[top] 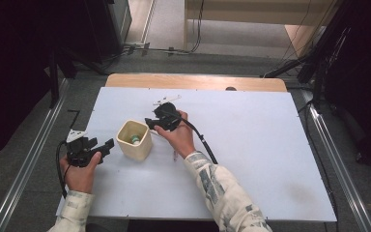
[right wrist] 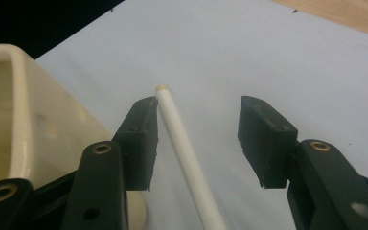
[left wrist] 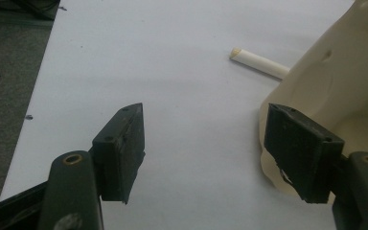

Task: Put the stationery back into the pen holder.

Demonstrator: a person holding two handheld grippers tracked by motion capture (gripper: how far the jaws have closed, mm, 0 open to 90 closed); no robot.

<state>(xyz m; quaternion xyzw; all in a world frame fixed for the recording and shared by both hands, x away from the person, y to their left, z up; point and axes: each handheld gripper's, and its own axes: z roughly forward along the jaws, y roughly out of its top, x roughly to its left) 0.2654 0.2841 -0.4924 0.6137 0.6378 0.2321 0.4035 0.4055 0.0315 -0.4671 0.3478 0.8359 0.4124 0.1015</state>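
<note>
1. High view. Cream cup (top: 135,140) stands upright on the white table (top: 270,159), left of centre, nearer the left edge than the right; a small greenish item (top: 135,139) lies inside, type not clear. Right claw (top: 150,123) sits just beyond the cup's far-right corner, pointing toward the left edge. Left claw (top: 107,145) is held low beside the cup's left wall, near the left edge. A small white piece (top: 166,100) lies toward the far edge.

2. Left gripper view. Left claw (left wrist: 215,151) is spread wide, nothing between the jaws. Its right jaw is at the cup (left wrist: 335,86) wall; contact likely, can't confirm. Pen (left wrist: 259,63) end shows past the cup, flat on the table.

3. Right gripper view. Right claw (right wrist: 199,141) is wide, straddling the white pen (right wrist: 184,158), which lies flat on the table just beside the cup (right wrist: 33,129). Left jaw sits v. close to the barrel, poss. touching; right jaw well apart. No grip yet.

4. Judgement, step in hand: pen pick-up w/ right claw.
   - Centre the barrel between the jaws before closing; currently off to one side.
   - Keep tips low to the table, close slowly so the pen doesn't roll.
   - Watch the left jaw against the cup wall; a nudge could shift the cup.
   - Left claw could steady the cup.
</note>
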